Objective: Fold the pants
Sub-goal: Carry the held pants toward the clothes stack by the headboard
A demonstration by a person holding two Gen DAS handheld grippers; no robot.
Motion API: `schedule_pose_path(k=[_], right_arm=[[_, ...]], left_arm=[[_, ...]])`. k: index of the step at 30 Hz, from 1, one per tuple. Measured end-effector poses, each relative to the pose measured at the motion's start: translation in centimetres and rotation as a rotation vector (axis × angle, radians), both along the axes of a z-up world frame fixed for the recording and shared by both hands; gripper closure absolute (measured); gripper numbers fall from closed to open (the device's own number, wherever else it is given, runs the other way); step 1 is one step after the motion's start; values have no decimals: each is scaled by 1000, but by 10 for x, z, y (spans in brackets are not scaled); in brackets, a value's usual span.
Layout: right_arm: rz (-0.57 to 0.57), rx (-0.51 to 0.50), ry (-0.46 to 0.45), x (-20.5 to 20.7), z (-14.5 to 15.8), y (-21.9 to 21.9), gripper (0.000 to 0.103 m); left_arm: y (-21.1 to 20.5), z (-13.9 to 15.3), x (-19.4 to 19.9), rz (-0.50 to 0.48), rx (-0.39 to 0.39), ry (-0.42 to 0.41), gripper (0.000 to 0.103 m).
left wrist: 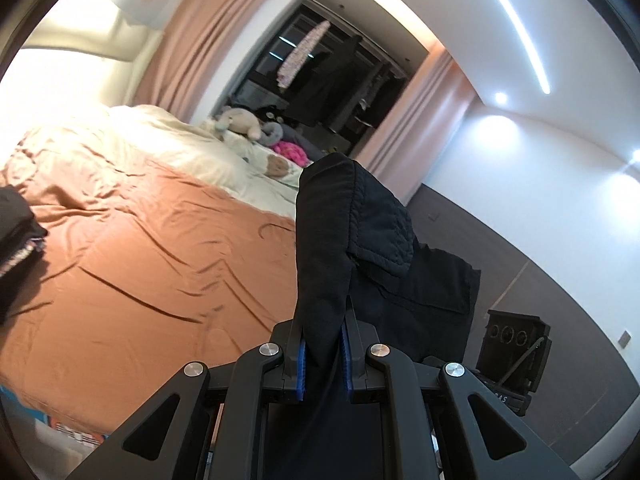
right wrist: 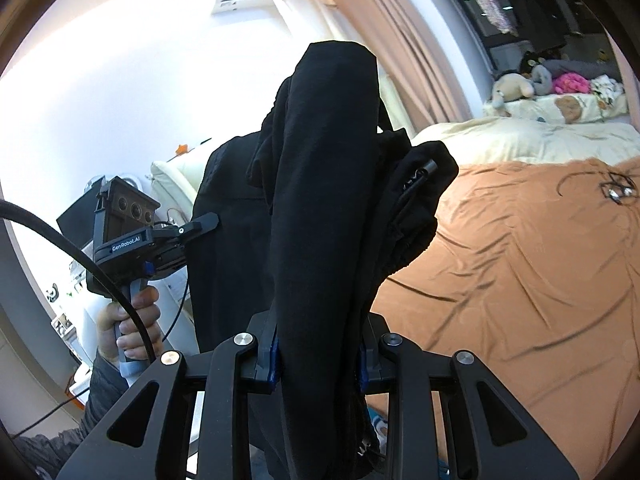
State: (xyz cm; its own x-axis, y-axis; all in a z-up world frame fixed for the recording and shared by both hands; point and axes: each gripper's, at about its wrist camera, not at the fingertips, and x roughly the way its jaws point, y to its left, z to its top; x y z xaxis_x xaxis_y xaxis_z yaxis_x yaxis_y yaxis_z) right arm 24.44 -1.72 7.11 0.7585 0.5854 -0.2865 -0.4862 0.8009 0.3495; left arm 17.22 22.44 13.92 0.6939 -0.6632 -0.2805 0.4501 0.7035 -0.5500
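Gripping one pair of black pants (right wrist: 324, 200) above one orange-sheeted bed (right wrist: 520, 260), two hand-held grippers, left hand-held gripper (left wrist: 323, 354) and right hand-held gripper (right wrist: 318, 360), each clamp a bunched fold.

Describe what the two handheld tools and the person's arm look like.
Both tools, the left tool and the right tool, are matte black linkages with silver pivot bolts and blue finger pads. The left one has "GenRobot.AI" lettering and a black cable. The left hand is bare, with a dark sleeve.

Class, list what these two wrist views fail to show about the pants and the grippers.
- Left wrist: left gripper fingertips, buried in black pants.
- Right wrist: right gripper fingertips, wrapped by the pants; their legs are cut off at the bottom edge.
- Right wrist: left gripper tips, behind fabric.
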Motion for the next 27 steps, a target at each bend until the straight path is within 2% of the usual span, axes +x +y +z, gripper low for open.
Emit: schedule_pose_path(k=[12, 20, 27], right_arm=[[118, -55, 7, 91, -16, 56, 78], [176, -85, 42, 154, -32, 89, 78], [235, -111, 56, 184, -31, 107, 78]], left_arm=[[100, -26, 12, 122, -47, 23, 90], [168, -57, 26, 200, -80, 66, 90], [220, -72, 36, 263, -107, 87, 90]])
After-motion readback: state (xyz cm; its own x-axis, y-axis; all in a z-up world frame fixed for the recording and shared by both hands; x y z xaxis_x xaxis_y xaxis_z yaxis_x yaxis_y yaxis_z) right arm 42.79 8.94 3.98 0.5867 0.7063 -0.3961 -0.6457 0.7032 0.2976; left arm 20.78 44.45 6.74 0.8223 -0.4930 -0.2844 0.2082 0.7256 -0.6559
